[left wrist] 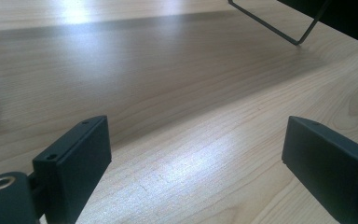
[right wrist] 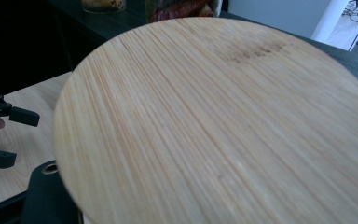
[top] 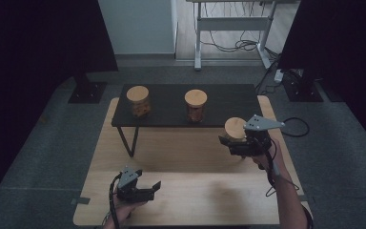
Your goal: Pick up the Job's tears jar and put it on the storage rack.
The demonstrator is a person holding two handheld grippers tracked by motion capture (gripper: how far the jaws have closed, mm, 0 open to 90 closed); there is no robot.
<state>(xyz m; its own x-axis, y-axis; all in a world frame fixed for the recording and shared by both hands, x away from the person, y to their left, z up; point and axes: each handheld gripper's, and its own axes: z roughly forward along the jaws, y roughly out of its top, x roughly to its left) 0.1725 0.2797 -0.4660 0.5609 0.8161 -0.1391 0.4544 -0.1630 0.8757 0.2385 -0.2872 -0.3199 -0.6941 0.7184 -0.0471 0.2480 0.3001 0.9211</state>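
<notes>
Jaws on my right gripper (top: 232, 143) are clamped on a jar with a bamboo lid (top: 235, 128); I have it lifted near the right edge of the wooden table (top: 190, 200), just in front of the right end of the low black shelf (top: 171, 102). In the right gripper view the round lid (right wrist: 223, 126) sits close under the camera, its grain running slantwise, and the jar's body below it is hidden from me. One black jaw peeks out at the lower left of that lid. My left gripper (top: 152, 189) rests low over the table's near edge toward its left corner, its jaws spread wide with nothing between them; in the left gripper view I see bare light wood between the two black pads (left wrist: 74, 158). Two more jars stand on the black shelf behind: one with a bamboo lid toward the shelf's left end (top: 138, 101), another near its middle (top: 196, 106), both holding something brownish that I cannot make out. They stand well apart from each other and from the jar I hold.
</notes>
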